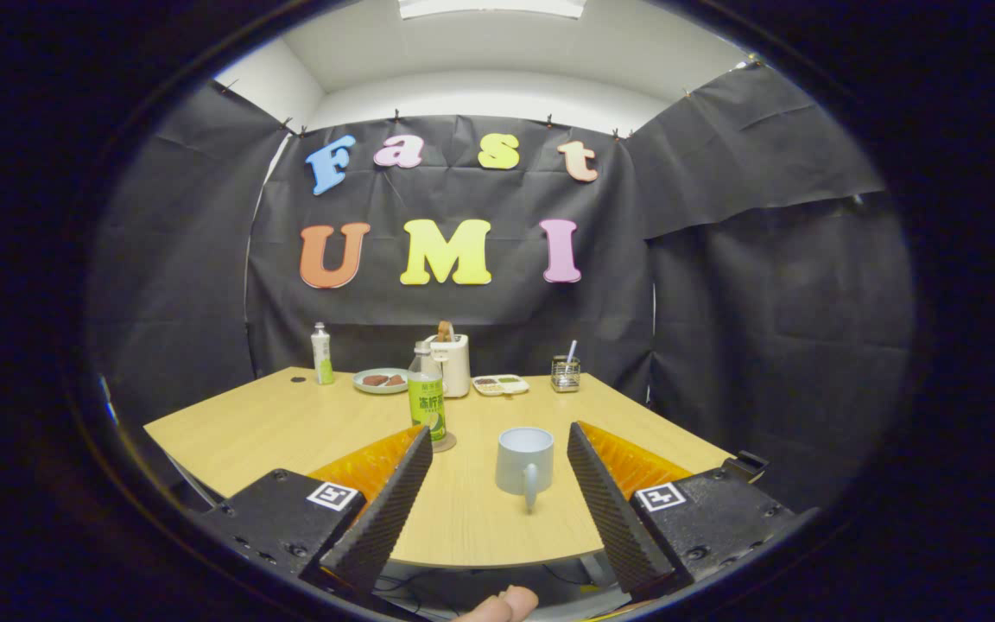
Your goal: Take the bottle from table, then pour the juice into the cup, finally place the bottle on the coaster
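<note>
Jaws of the gripper are held wide apart with nothing clamped between them, and they are raised over the near edge of the table. Fingertips of a person's hand are seen just below the jaws. Between the two fingers, closer to the right one, a pale cup is set upright on the table with its handle turned toward the gripper. Just beyond the tip of the left finger, the juice bottle is found standing upright with a green label and a white cap, resting on a round coaster; bottle and cup are near each other but apart. Farther back, directly behind the bottle, a white toaster is seen with something brown poking out of its top. To the left of it a plate with brown pieces is laid, and farther left still a second, smaller bottle is stood near the far edge, with a small dark spot on the table beside it. To the right of the toaster a small divided tray is placed, and next to that a wire holder with a light stick rising out of it. Black cloth is hung behind the table as the booth's wall.
</note>
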The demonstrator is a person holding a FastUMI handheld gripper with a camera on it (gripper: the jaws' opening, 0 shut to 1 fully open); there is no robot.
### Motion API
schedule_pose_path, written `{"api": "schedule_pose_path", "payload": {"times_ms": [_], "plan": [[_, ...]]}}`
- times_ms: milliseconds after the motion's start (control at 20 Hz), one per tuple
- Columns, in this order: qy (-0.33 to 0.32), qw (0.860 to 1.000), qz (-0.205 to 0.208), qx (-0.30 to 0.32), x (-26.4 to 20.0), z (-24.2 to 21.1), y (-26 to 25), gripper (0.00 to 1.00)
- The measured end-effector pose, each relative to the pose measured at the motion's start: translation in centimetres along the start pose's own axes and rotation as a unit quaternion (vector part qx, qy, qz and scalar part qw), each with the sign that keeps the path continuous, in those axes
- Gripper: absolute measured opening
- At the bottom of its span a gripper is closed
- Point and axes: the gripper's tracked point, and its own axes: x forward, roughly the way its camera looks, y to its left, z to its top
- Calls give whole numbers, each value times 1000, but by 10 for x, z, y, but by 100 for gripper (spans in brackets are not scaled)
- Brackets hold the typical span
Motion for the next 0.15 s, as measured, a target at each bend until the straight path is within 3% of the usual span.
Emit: {"api": "schedule_pose_path", "payload": {"times_ms": [150], "plan": [[-5, 1000, -2, -3, -1, 3, -2, 100]]}}
